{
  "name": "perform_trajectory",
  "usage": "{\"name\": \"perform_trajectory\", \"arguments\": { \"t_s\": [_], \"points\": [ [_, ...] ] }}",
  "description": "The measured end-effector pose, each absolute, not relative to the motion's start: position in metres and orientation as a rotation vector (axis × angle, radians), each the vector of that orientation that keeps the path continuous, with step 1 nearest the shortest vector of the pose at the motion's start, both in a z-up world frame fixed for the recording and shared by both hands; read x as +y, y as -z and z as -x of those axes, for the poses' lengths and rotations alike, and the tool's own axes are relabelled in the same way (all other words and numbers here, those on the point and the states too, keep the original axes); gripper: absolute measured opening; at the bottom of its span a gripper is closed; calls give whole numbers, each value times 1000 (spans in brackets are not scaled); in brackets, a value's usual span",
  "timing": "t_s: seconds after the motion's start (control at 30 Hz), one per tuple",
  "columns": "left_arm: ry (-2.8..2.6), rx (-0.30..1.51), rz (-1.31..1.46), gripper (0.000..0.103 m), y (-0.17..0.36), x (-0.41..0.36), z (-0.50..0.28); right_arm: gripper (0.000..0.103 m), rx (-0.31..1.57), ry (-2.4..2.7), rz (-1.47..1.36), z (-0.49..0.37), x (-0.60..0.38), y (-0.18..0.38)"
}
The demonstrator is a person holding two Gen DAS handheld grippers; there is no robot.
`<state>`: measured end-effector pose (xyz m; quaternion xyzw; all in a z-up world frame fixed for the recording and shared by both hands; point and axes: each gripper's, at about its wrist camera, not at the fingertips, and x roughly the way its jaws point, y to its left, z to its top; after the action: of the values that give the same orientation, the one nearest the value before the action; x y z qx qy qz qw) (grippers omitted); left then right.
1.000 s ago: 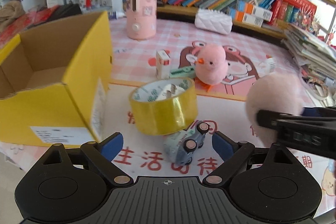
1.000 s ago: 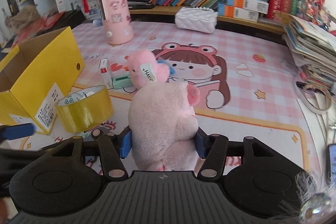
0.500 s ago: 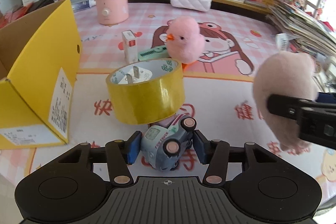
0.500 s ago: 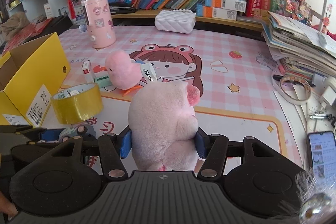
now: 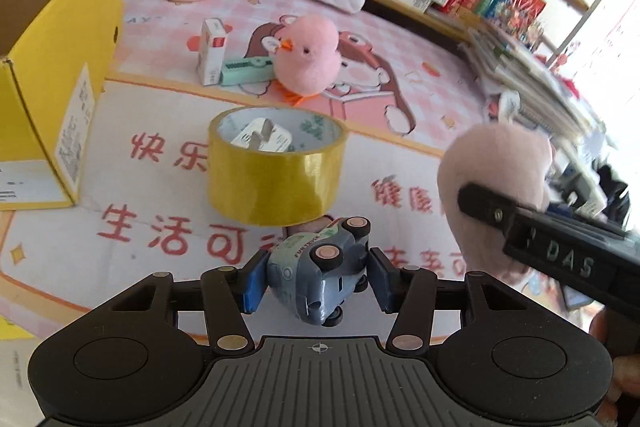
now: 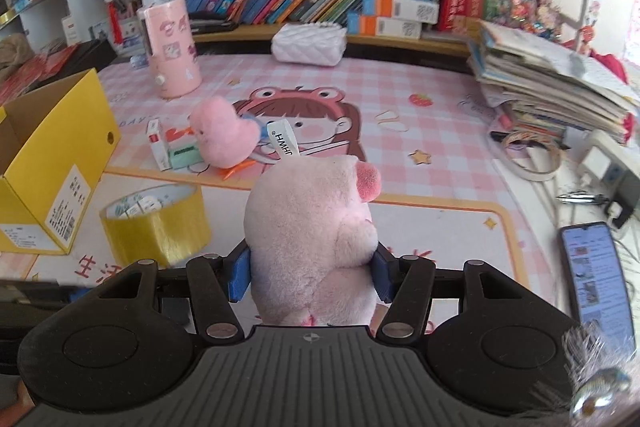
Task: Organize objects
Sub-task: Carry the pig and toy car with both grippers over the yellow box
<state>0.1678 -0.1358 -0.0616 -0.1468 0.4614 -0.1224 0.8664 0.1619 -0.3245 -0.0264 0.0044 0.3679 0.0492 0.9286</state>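
I've got the toy truck (image 5: 320, 271) clamped in my left tongs (image 5: 316, 281) and the plush pig (image 6: 316, 239) in my right tongs (image 6: 310, 275), yet the yellow box (image 5: 56, 67) looks empty and tape (image 5: 276, 167), chick (image 5: 308, 59) and small boxes (image 5: 212, 51) wait on the desk (image 5: 160, 211).

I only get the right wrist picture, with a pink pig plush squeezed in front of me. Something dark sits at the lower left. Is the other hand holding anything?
Observer: Yes. The left gripper has just been closing its jaws on a small grey-blue toy car, tipped so its wheels show.
Operator: What is the white thing inside the yellow tape roll?
Observer: The left wrist view shows a white plug with two metal prongs lying in it.
Operator: Does the pink fluffy toy behind have a face?
Observer: Yes, from the other side it shows an orange beak and a dark eye.
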Motion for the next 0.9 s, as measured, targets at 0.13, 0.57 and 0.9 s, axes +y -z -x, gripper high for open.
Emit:
{"name": "perform_trajectory", "arguments": {
  "t_s": [0.13,0.57,0.9],
  "points": [
    [311,915,363,50,53,-139,-174,55,748,-50,-22,-157,-334,25],
    [391,920,273,50,52,-168,-166,55,785,47,-55,-150,-356,32],
    [403,719,344,50,19,-113,-122,55,750,56,-43,-132,-323,23]
  ]
}}
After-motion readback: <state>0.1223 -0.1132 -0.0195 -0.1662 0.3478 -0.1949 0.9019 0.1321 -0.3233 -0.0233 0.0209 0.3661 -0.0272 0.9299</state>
